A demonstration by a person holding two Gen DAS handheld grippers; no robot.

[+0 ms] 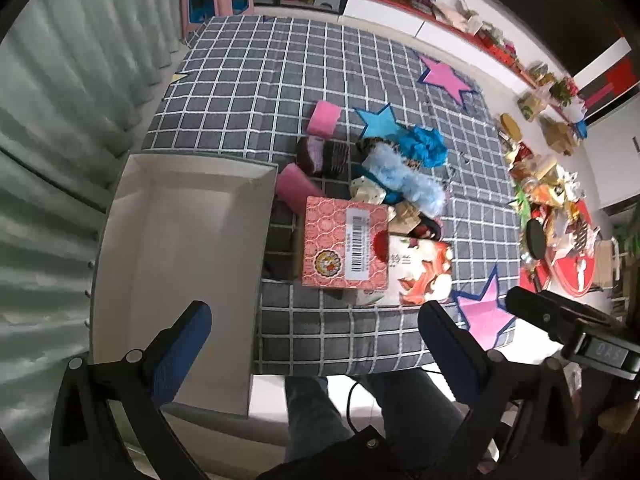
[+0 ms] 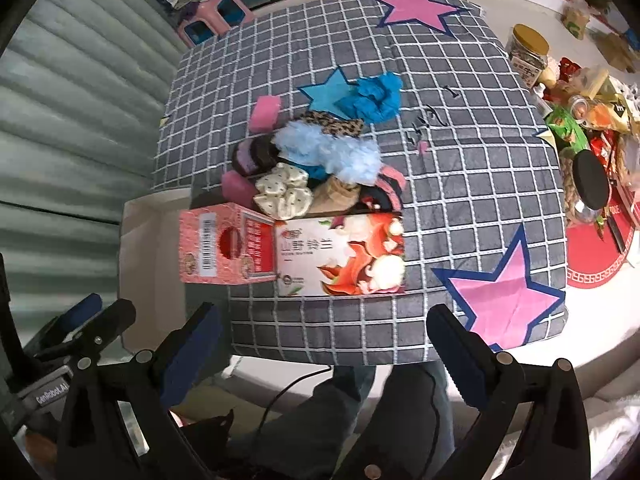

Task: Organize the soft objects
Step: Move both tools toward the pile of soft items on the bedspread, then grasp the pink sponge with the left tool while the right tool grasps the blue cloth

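Note:
A heap of soft things lies mid-cloth: a fluffy light-blue piece [image 2: 340, 152], a bright blue scrunchie [image 2: 374, 98], a leopard-print scrunchie [image 2: 336, 124], a cream dotted scrunchie [image 2: 282, 194], a brown-and-lilac sock roll [image 2: 256, 156] and pink sponges [image 2: 264, 112]. In the left wrist view the fluffy piece [image 1: 408, 176] and a pink sponge [image 1: 325, 118] show too. A white open box [image 1: 180, 248] stands at the left. My left gripper [image 1: 316, 344] is open and empty above the cloth's near edge. My right gripper [image 2: 324, 344] is open and empty there too.
Two tissue boxes, a red one [image 1: 346, 242] and a white one with a fox [image 2: 340, 256], lie in front of the heap. The grey checked cloth [image 2: 460, 200] has star patches. Jars, snacks and a red mat [image 2: 596, 256] crowd the right side. A curtain [image 1: 48, 128] hangs left.

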